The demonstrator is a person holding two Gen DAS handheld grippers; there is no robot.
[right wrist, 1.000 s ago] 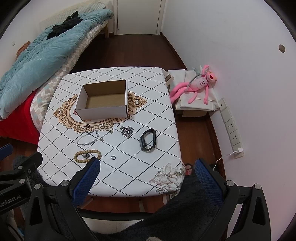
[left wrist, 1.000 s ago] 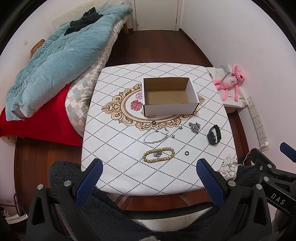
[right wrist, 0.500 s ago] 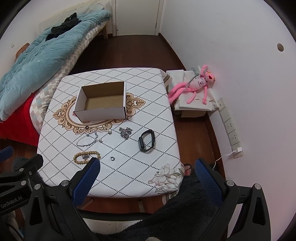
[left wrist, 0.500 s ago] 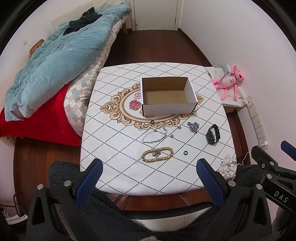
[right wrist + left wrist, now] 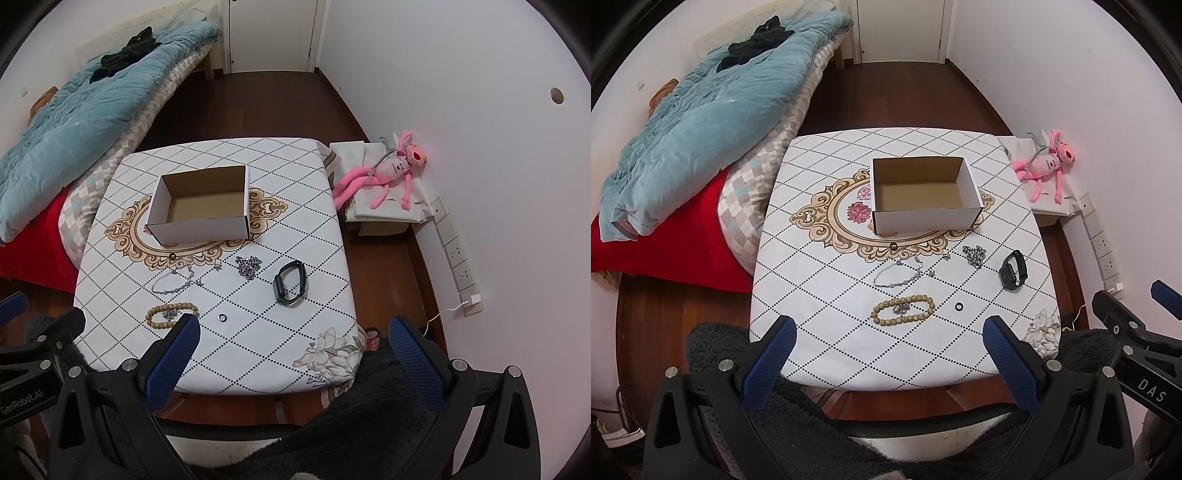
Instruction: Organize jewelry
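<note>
Left gripper (image 5: 889, 343) spread wide, grasping nothing; right gripper (image 5: 294, 339) likewise spread wide and unloaded. Beyond both sets of fingertips, on the diamond-patterned table (image 5: 820, 280): open cardboard box (image 5: 925, 195), upright, interior bare. Between box and fingers, all outside the box: wooden bead bracelet (image 5: 903, 314) nearest the left fingers, with a small metal piece inside its loop; small black ring (image 5: 959, 306) just beside it; silver chain bracelet (image 5: 899, 272); tangled metal chain (image 5: 975, 254); black smart band (image 5: 290, 282) ahead of the right fingers.
</note>
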